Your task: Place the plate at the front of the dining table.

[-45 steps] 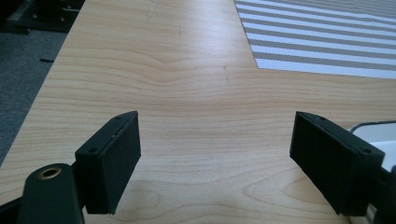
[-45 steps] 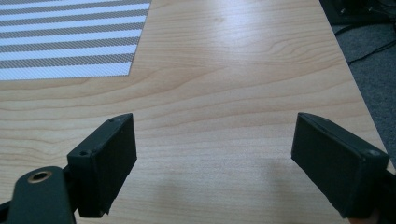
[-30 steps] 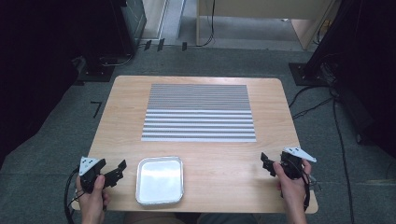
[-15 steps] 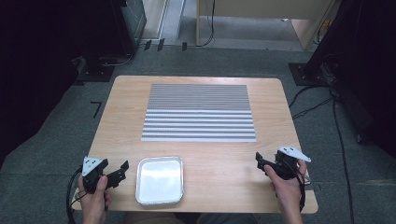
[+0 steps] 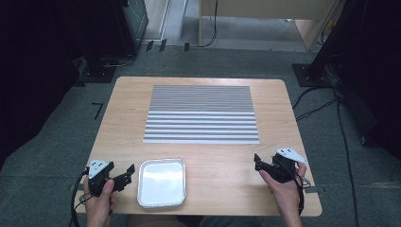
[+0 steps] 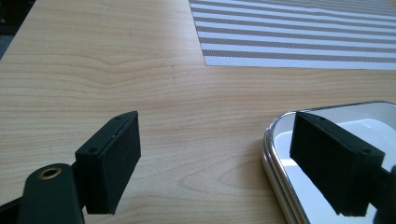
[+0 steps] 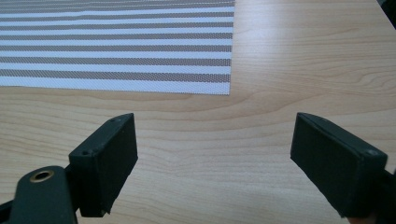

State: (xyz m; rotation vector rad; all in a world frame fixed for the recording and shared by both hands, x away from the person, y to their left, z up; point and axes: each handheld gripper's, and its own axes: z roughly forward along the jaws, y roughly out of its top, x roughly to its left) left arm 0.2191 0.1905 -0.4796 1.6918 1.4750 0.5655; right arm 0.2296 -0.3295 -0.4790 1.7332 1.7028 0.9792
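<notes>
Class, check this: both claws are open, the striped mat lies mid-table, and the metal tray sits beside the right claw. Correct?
Not quite. The tray sits beside the left claw, as the high view shows. The rest holds: the right claw is open too, and the mat lies mid-table.

A light wooden table (image 5: pixel 208 151) with rounded corners carries a grey-and-white striped mat (image 5: pixel 201 114) lying flat from its centre toward twelve o'clock. At about seven o'clock, near the front edge and well apart from the mat, sits a shallow silver tray (image 5: pixel 161 182), nothing in it.
</notes>
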